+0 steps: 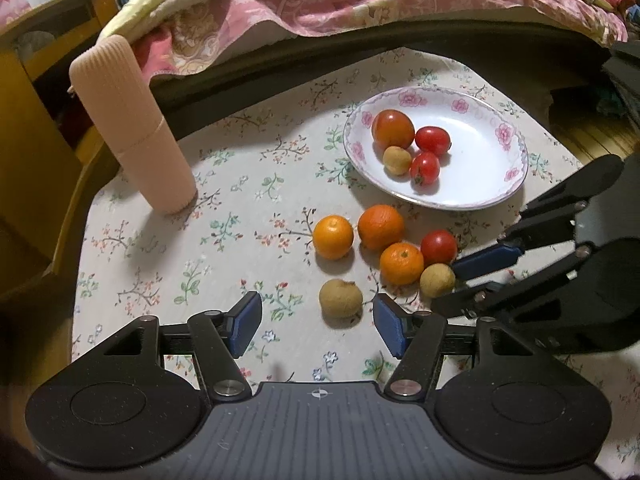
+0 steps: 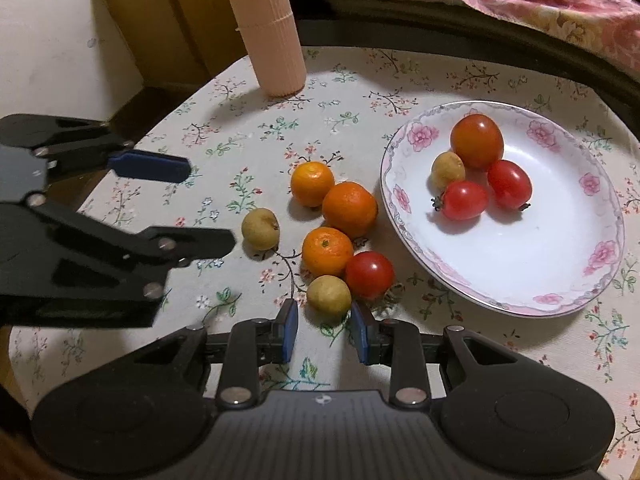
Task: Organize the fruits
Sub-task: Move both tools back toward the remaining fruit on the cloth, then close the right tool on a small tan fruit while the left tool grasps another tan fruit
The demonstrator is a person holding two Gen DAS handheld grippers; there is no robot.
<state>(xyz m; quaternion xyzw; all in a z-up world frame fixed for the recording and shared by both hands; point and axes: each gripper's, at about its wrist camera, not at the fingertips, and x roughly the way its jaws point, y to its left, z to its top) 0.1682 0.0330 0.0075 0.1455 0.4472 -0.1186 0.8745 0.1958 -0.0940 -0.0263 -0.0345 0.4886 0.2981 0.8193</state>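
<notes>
Right wrist view: both tongs gape, right tongs (image 2: 325, 322) beside a round tan, matte longan (image 2: 329, 294)

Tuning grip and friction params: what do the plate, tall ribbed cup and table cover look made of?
Plate: glazed ceramic by the look, glossy white with printed pink flowers.
Cup: probably matte plastic, peach, fine vertical ribs, seam partway up.
Cover: soft floral fabric, no sheen; could be coated cloth.

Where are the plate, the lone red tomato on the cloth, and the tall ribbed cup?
plate (image 2: 516, 298), right wrist view, on its near flowered rim.
red tomato (image 2: 369, 275), right wrist view, middle of its skin.
ribbed cup (image 1: 132, 128), left wrist view, mid-body near its seam.
</notes>
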